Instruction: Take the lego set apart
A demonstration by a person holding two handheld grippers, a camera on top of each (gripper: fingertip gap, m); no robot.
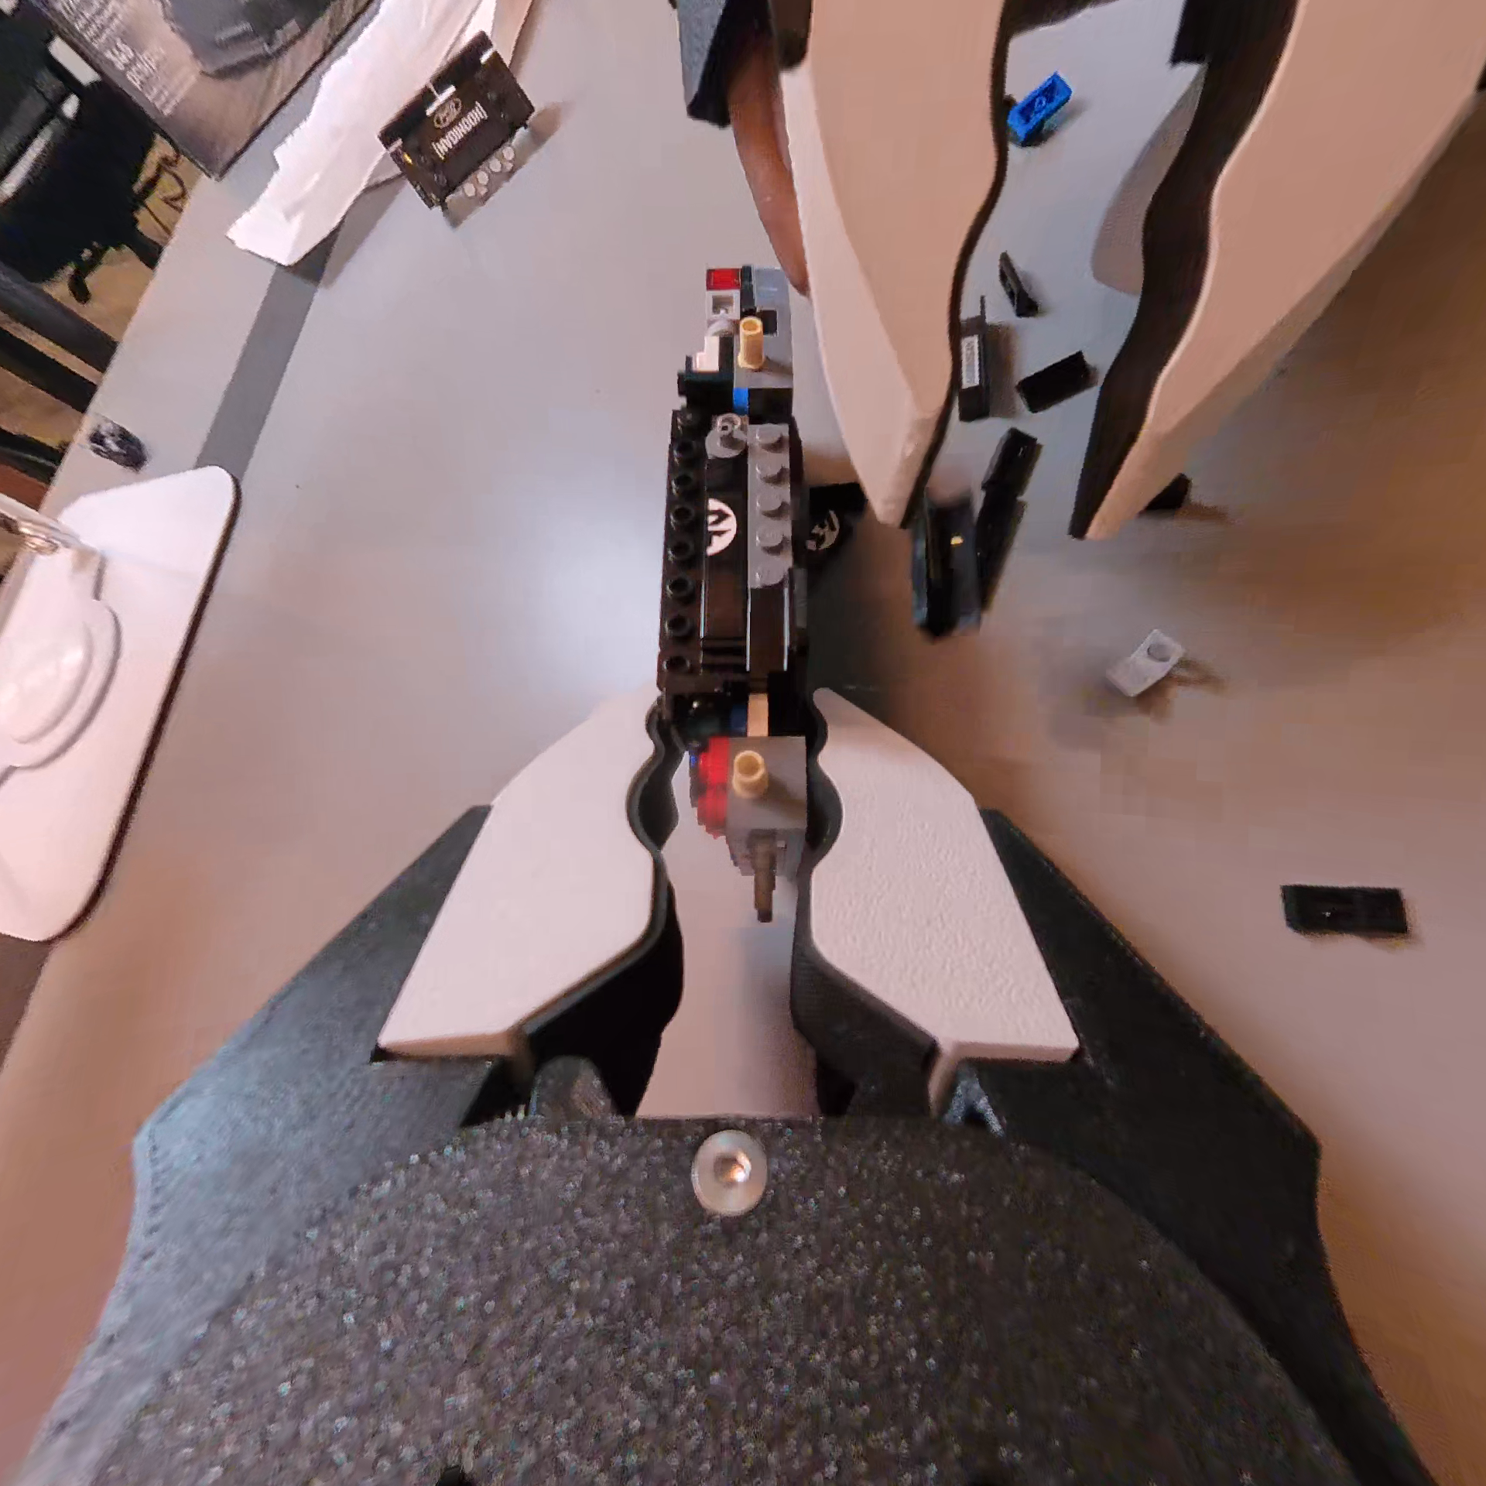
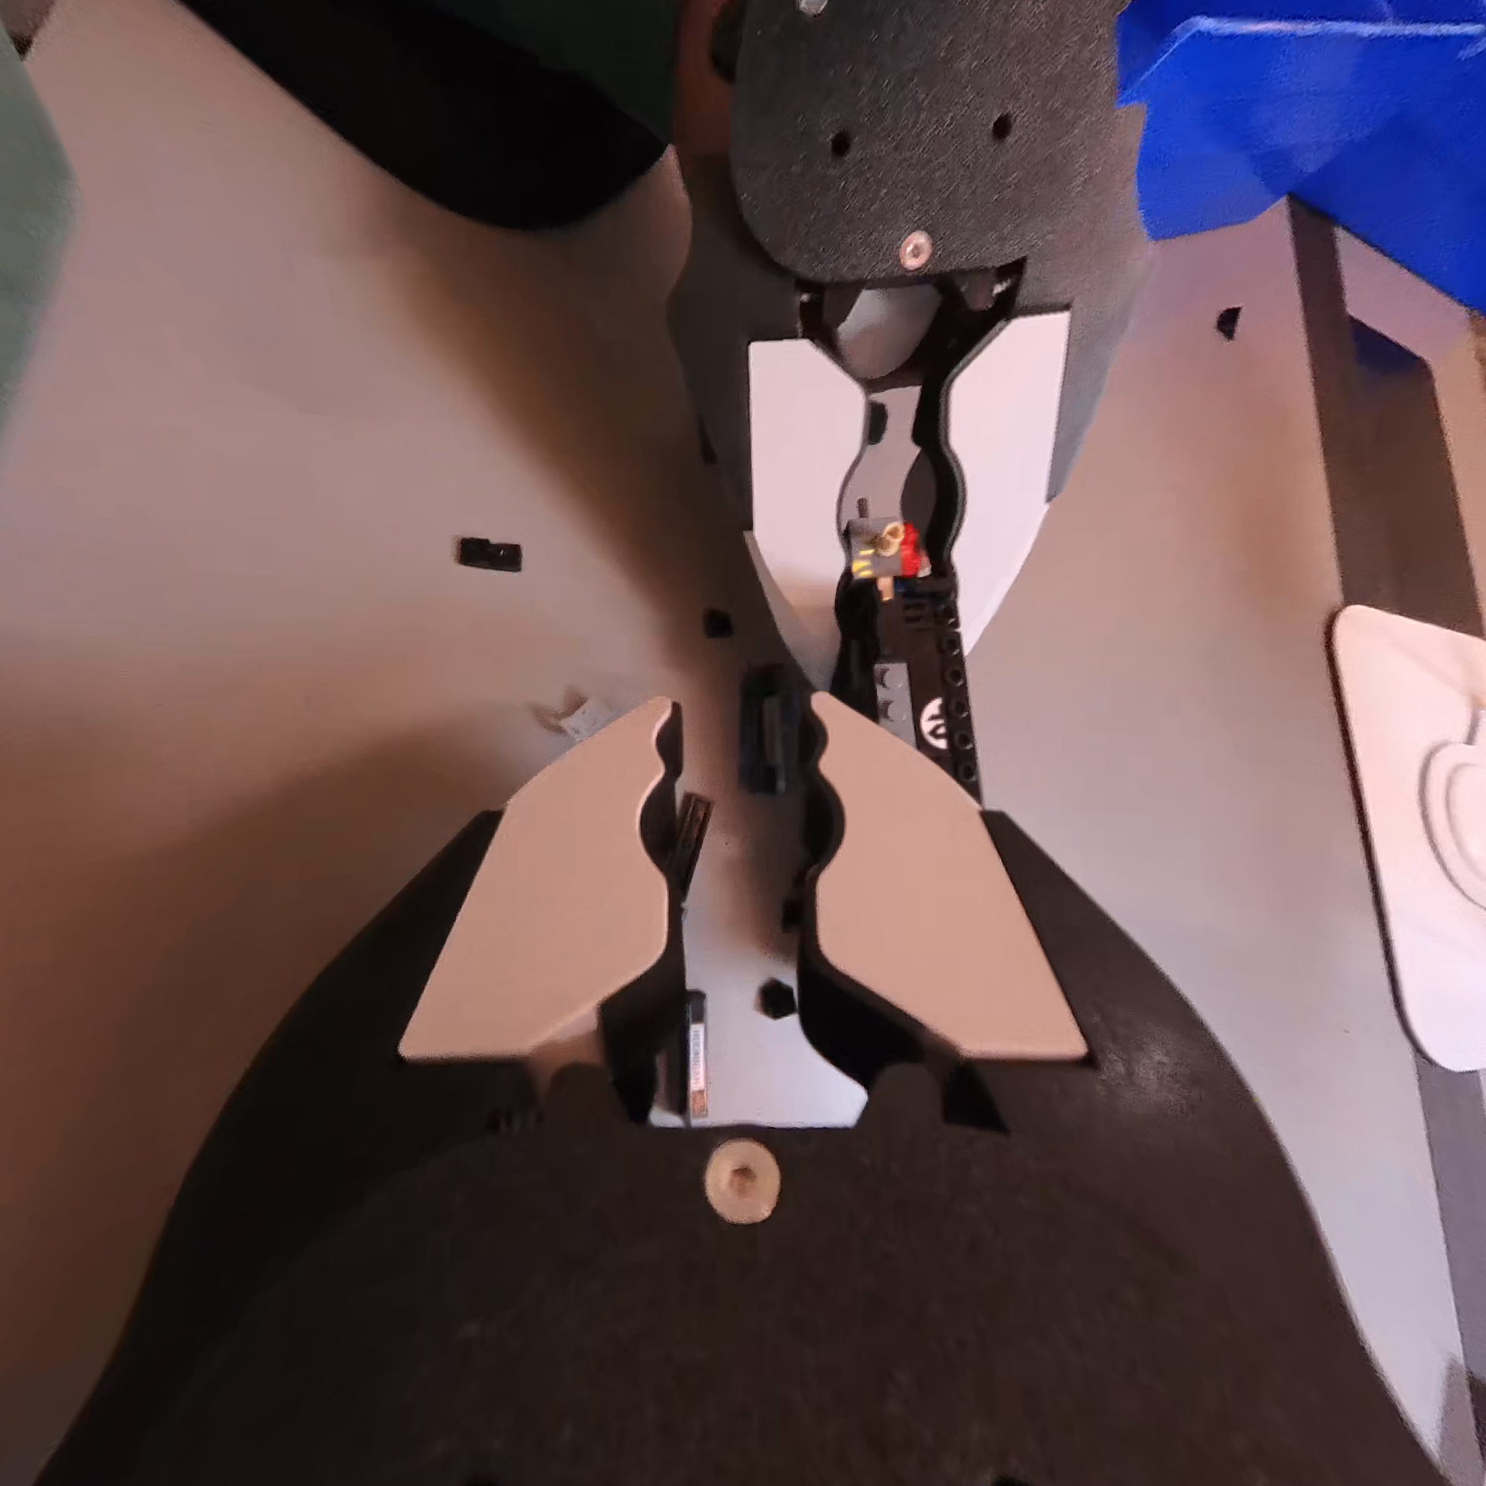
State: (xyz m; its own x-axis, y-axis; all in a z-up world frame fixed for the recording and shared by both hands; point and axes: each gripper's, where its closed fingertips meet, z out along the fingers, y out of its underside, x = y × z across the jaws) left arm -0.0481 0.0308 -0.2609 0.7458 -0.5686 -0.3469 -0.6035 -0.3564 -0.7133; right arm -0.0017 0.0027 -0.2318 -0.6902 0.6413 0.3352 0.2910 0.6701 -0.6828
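Black-and-grey lego set (image 1: 736, 555) lies mid-desk, long axis running straight out from your left gripper (image 1: 736, 724), clenched on its near end. Your right gripper (image 2: 744, 724) hovers released beside its far half.

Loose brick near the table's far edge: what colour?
Blue, clearest in the left wrist view.

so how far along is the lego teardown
Partly done: loose black pieces, a grey piece and a blue brick already lie on the table. In hand: the left gripper clamps the long black-and-grey lego build; the right gripper hovers open beside it. Most of it remains assembled.
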